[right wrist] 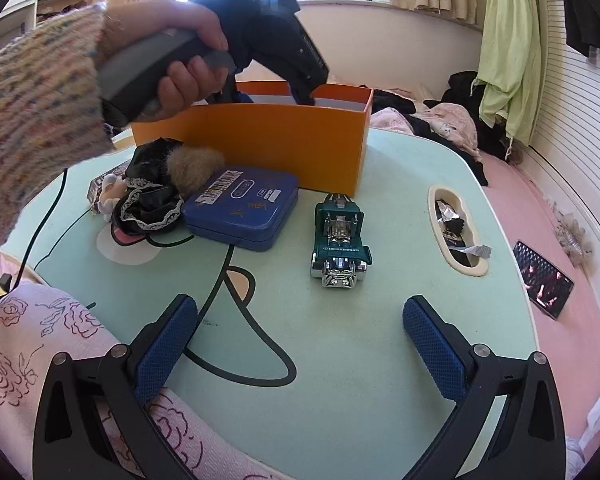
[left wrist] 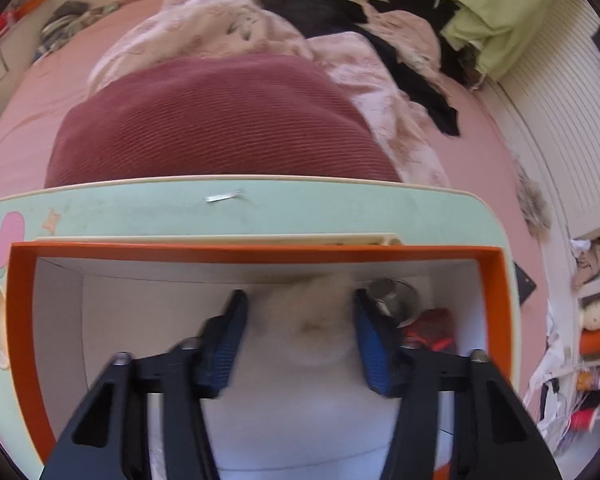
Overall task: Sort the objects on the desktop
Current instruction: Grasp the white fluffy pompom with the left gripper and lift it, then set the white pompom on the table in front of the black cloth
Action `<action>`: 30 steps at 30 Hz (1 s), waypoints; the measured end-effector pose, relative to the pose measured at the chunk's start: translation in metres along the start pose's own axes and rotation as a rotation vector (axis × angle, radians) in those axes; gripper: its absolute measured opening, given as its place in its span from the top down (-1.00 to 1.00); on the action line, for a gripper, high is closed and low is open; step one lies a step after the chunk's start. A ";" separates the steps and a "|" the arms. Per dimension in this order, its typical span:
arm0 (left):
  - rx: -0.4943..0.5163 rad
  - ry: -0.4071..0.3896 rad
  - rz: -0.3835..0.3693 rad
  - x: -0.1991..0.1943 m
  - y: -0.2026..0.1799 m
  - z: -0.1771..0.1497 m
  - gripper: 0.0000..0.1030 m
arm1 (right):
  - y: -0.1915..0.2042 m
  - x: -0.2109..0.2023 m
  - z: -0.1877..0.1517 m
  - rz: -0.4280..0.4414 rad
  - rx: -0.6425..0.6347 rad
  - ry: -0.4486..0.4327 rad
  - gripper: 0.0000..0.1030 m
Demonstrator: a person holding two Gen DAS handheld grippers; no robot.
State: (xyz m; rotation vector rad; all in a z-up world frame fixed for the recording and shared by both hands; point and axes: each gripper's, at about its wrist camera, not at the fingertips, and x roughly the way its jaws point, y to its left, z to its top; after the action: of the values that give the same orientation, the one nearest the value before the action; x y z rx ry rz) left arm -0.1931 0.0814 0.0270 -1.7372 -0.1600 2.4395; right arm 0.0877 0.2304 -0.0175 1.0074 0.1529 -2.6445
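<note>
White fluff ball (left wrist: pixel 304 320) pinched between left fingers (left wrist: pixel 374 344) over orange box (left wrist: pixel 260 252). Right fingers (right wrist: pixel 432 348) wide apart, empty; one car (right wrist: pixel 340 244), one tin (right wrist: pixel 240 208) on tabletop (right wrist: pixel 380 340).

— What sits between my left pads?

— A white fluffy pompom (left wrist: pixel 304 320), soft and round, down inside the orange cardboard box (left wrist: pixel 256 253) with white inner walls. A silver metal disc (left wrist: pixel 392 296) and a red thing (left wrist: pixel 432 328) lie at its right, too blurred to name.

— And on the mint-green table?

— A blue rectangular tin (right wrist: pixel 242 208) lies flat near the box; right of it, apart, stands a teal toy car with chrome engine (right wrist: pixel 340 240). Left of the tin: a brown fur ball (right wrist: pixel 194 168) and black lace-trimmed cloth (right wrist: pixel 148 196), touching.
</note>
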 end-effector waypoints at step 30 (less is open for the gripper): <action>0.229 -0.371 -0.249 -0.147 0.097 -0.231 0.27 | -0.002 0.001 0.000 0.000 0.001 0.000 -0.99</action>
State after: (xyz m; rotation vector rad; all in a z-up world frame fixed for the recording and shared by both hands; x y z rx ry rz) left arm 0.0673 -0.0394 0.0717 -1.0932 -0.1206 2.4529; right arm 0.0867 0.2317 -0.0182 1.0072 0.1522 -2.6452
